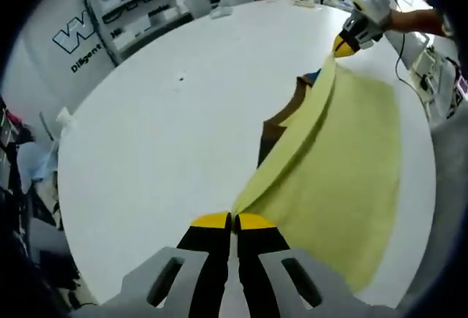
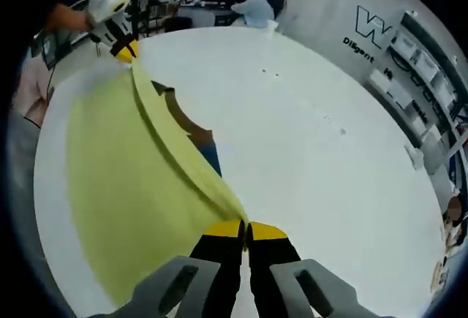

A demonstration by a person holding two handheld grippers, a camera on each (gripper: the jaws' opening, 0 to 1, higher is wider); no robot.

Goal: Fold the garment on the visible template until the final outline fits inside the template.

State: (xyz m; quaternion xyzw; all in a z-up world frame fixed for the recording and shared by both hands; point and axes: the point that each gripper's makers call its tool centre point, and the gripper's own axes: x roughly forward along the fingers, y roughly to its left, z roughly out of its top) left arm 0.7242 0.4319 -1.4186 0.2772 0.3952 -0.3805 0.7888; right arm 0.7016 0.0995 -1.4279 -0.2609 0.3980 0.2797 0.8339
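Yellow garment [image 1: 344, 164] stretched between both grippers, left gripper [image 1: 232, 221] pinching one corner, right gripper [image 2: 245, 228] clamping the other, brown template [image 1: 281, 117] beneath, white table [image 1: 168, 135].

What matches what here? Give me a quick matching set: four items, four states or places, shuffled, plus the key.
Column 1:
1. left gripper
2. yellow garment
3. brown template
4. white table

Column 2:
A. partly covered, lying under the cloth
B. lifted and stretched between both grippers
C. shut on a cloth corner
D. round, bare across most of its top

Pairs: 1-C, 2-B, 3-A, 4-D. The right gripper is shut on the other corner.
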